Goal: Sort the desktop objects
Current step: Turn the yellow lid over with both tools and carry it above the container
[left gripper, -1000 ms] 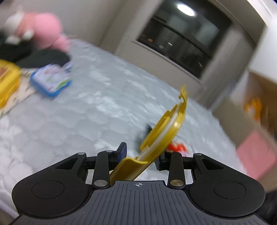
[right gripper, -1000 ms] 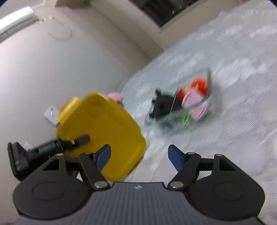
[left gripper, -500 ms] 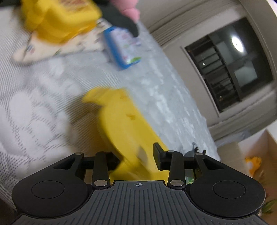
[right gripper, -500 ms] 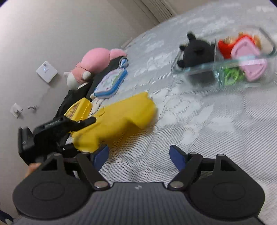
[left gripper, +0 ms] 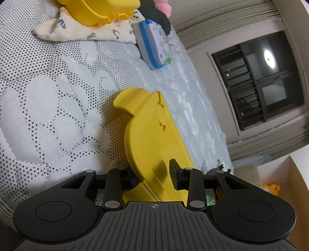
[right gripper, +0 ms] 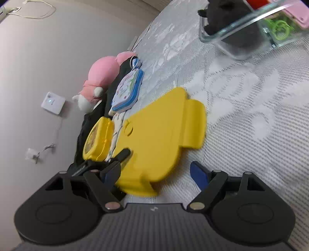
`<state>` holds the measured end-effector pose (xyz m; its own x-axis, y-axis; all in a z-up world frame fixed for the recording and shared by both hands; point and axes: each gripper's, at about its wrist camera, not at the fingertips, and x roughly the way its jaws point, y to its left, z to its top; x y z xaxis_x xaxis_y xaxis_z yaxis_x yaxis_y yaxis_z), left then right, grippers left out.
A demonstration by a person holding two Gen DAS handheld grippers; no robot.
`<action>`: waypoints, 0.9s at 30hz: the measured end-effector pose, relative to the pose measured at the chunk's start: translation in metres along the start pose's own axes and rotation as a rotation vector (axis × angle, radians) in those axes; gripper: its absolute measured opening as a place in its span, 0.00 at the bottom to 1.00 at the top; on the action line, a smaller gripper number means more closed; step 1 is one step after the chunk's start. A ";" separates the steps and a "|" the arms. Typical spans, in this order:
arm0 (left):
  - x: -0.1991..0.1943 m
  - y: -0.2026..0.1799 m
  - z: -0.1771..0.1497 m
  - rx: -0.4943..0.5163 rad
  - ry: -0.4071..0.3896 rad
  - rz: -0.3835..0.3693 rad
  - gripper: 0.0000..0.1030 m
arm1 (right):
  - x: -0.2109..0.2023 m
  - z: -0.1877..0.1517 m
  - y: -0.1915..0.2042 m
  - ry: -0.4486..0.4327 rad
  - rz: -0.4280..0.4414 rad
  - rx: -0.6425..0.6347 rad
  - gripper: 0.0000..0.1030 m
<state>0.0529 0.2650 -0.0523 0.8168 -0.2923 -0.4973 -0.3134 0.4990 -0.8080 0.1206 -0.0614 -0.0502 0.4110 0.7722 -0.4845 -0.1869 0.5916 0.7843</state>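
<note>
Left gripper: jaws closed onto the near edge of the yellow lid, one finger under it, the other pressing its top face. The lid runs forward from the fingers, flat side up and tilted, its clasp tab at the far end, low over the quilted mattress; contact with the mattress cannot be judged from this view.

Right gripper: jaws wide apart, nothing between the blue pads. The same yellow lid lies just ahead of it, reaching from the left finger across the gap between the fingers, with its tab pointing forward and right. The left gripper's black finger is seen on the lid's left edge.

Ahead-left of the right gripper: yellow box, blue-edged case, pink plush toy, ranged near the wall. Ahead-right, well apart from the lid: glass container holding a black plush and small coloured items.

From the left wrist, yellow box and blue-edged case are far ahead, beyond the lid's tab.
</note>
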 end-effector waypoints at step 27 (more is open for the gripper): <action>0.025 -0.039 -0.042 0.054 0.252 -0.161 0.88 | -0.113 -0.001 -0.051 -0.209 -0.006 -0.015 0.18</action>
<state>0.0652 0.2037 -0.0464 0.7058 -0.5613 -0.4322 -0.1574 0.4707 -0.8682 0.0826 -0.1784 -0.0355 0.5885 0.7043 -0.3971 -0.1963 0.6009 0.7748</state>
